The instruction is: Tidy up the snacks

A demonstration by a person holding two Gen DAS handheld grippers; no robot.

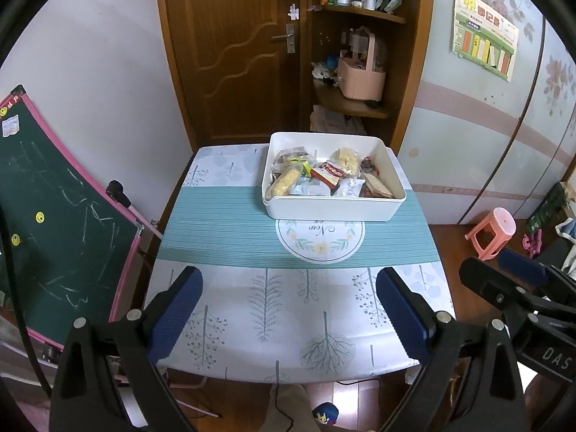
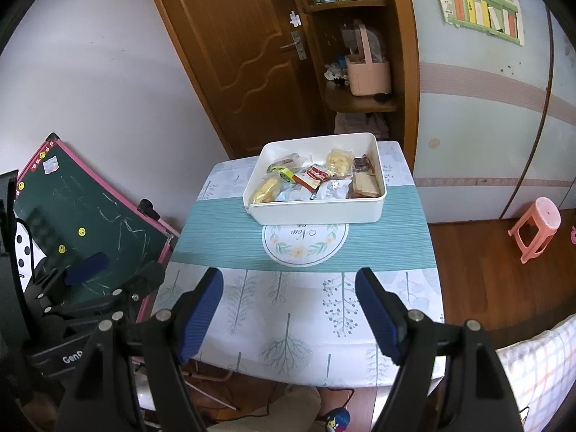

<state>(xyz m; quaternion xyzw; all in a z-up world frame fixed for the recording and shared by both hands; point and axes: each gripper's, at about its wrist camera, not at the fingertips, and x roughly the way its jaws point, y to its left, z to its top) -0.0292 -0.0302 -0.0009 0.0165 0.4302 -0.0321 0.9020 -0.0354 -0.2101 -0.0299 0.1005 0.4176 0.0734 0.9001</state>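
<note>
a lived-in room of a family home: ahead of the tool, a carved brown wooden door (image 1: 234,46) and cluttered corner shelves (image 1: 354,10); to its left a pink-framed children's chalkboard (image 1: 54,223); to its right a small pink plastic stool (image 1: 491,232) on wood flooring, before floral wardrobe panels (image 1: 504,136).
</note>
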